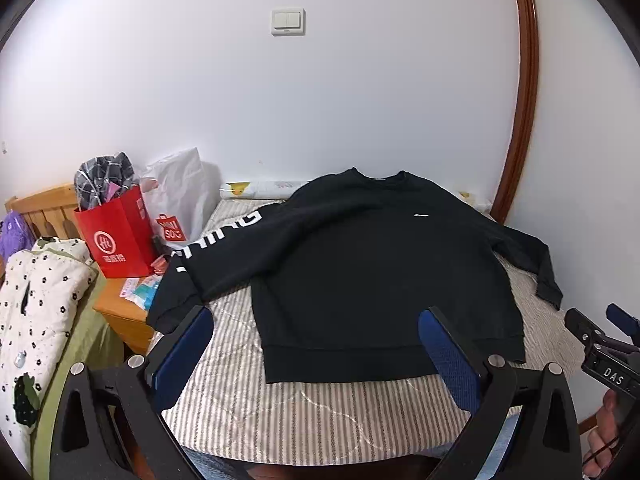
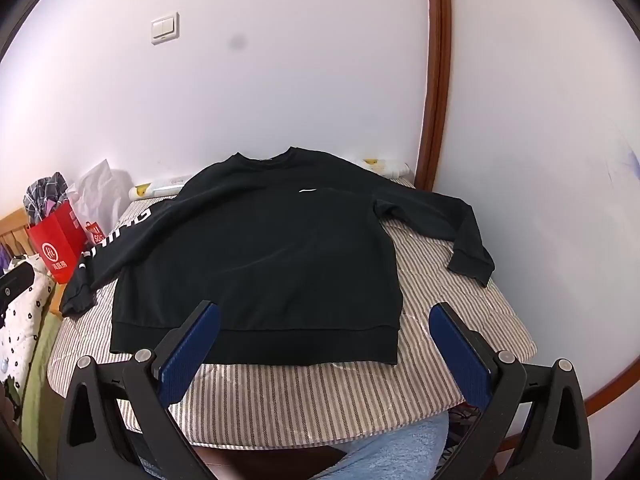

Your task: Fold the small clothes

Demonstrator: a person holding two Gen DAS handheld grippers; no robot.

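Sweatshirt flat beyond parted grippers

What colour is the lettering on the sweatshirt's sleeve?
White, on the black sweatshirt; the sleeve lettering shows best in the left wrist view.

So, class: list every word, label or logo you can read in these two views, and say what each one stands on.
"DAS": label on the right gripper.
"HL" in a ring: red bag; the characters under it are too blurred to read.
"SOG": red tag on the white bag, partly legible.
"...HING": black sweatshirt sleeve, first letters hidden in the fold.
Chest logo: a white mark, no letters.
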